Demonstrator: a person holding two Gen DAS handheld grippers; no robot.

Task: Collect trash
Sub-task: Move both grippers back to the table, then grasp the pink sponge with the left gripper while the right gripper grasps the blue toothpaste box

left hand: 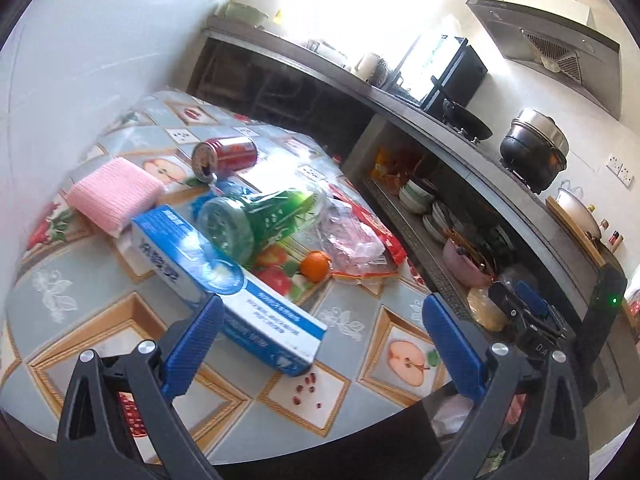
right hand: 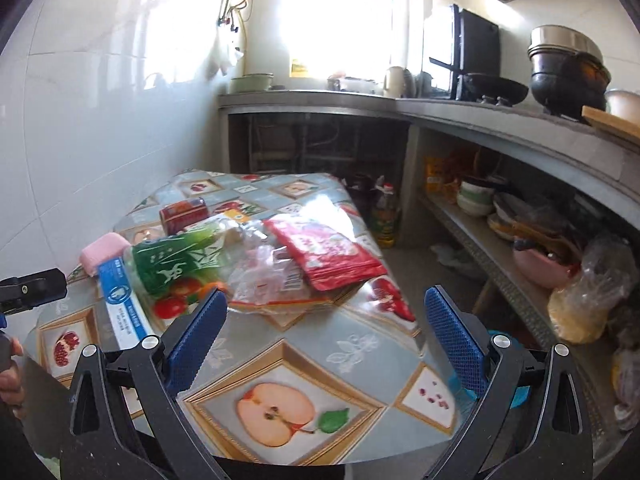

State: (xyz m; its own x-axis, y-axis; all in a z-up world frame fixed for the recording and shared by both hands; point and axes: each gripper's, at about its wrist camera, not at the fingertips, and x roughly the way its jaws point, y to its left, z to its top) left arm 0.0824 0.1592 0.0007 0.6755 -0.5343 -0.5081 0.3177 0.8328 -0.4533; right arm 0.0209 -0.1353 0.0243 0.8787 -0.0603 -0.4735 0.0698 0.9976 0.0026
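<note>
Trash lies on a table with a fruit-print cloth (left hand: 352, 364) (right hand: 320, 364). A blue and white box (left hand: 236, 292) (right hand: 124, 312) lies nearest my left gripper (left hand: 324, 324), which is open and empty just above its near end. Behind it lie a green-labelled plastic bottle (left hand: 264, 216) (right hand: 176, 260), a red can (left hand: 228, 152) (right hand: 184, 210), a clear crumpled bag (left hand: 348, 236) (right hand: 268, 272), a red packet (left hand: 376, 228) (right hand: 328, 252) and a pink sponge (left hand: 116, 196) (right hand: 104, 250). My right gripper (right hand: 326, 320) is open and empty, short of the bag.
A small orange (left hand: 316, 266) sits by the bag. Red seeds (left hand: 308, 384) lie near the table edge. A counter (right hand: 500, 120) with pots and a shelf of bowls (right hand: 500, 216) runs along the right. A white tiled wall (right hand: 100, 120) stands left.
</note>
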